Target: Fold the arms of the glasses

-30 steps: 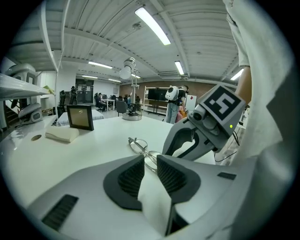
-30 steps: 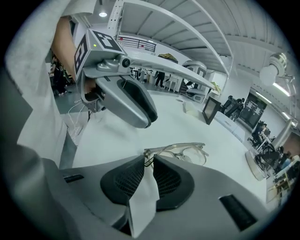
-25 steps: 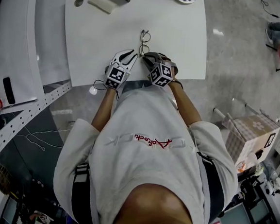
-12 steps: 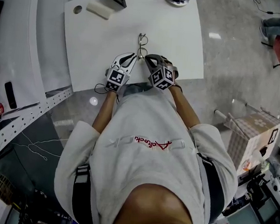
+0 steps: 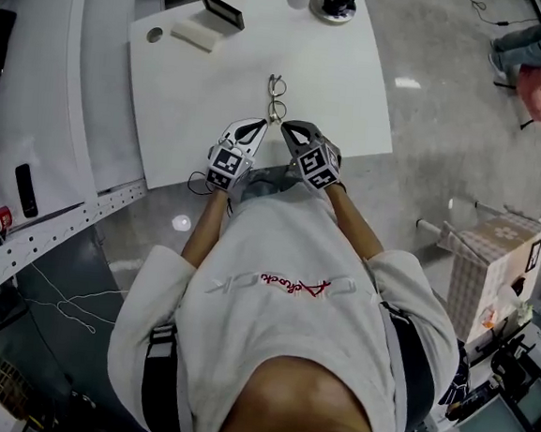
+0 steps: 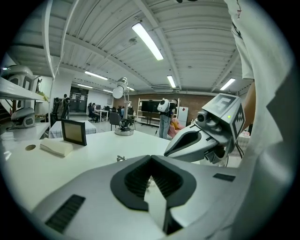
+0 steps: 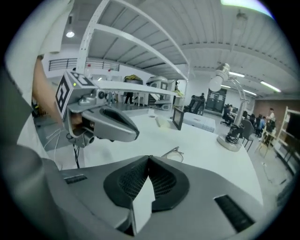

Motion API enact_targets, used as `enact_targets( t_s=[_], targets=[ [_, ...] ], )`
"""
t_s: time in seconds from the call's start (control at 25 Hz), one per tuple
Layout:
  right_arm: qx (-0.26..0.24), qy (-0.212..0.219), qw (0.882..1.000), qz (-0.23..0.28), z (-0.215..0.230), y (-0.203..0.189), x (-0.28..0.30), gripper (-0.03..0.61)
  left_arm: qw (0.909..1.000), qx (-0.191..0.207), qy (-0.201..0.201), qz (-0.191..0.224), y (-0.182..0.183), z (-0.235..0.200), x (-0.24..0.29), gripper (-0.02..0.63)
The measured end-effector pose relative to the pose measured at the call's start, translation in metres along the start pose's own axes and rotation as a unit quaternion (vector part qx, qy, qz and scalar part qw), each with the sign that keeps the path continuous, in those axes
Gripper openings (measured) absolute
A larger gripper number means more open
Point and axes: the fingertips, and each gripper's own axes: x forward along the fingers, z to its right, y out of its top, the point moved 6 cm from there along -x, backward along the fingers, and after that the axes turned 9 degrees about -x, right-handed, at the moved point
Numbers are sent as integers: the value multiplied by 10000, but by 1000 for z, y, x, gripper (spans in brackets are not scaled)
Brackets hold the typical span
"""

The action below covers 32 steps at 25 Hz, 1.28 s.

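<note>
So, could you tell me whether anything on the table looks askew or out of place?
Nothing stands out: the glasses lie on the white table, just ahead of the left gripper and right gripper, both shut and empty.

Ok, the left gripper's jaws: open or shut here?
Shut and empty: the left gripper shows its jaws meeting at the tips, nothing between; the glasses lie free on the table.

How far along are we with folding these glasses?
Done, apparently: the glasses lie compact on the white table, looking folded, though the arms are too small to confirm. In hand: nothing; the left gripper and right gripper are both shut and empty, just short of the glasses. Left: probably only a closer check.
</note>
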Motion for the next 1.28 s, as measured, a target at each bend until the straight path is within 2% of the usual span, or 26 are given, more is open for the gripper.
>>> enact_targets(
  t_s=[0.12, 0.2, 0.4, 0.56, 0.64, 0.76, 0.88, 1.0, 1.28],
  targets=[
    [848, -317, 9949, 439, 8, 5, -14, 20, 9998, -22, -51, 178, 5, 4, -5, 28],
    [1207, -487, 9887, 745, 14, 9, -25, 20, 9993, -122, -40, 347, 11, 7, -9, 28],
    [1343, -527, 9805, 1336, 15, 21, -46, 20, 9966, -414, 74, 713, 18, 14, -22, 28],
    [1839, -464, 9621, 1960, 16, 22, -70, 20, 9910, -797, 133, 1067, 20, 32, -30, 28],
    [2035, -436, 9521, 2238, 17, 20, -86, 20, 9897, -825, 178, 1158, 20, 47, -32, 28],
    [2129, -388, 9437, 2503, 15, 13, -114, 20, 9875, -873, 300, 1274, 19, 75, -34, 28],
    [2129, -264, 9403, 2643, 7, 3, -138, 20, 9851, -968, 438, 1353, 13, 102, -36, 28],
    [2117, -189, 9396, 2682, -6, -11, -160, 20, 9839, -1001, 502, 1396, 4, 130, -37, 28],
    [1985, -384, 9446, 2585, -43, -41, -209, 18, 9852, -902, 564, 1347, -20, 192, -52, 28]
  ],
)
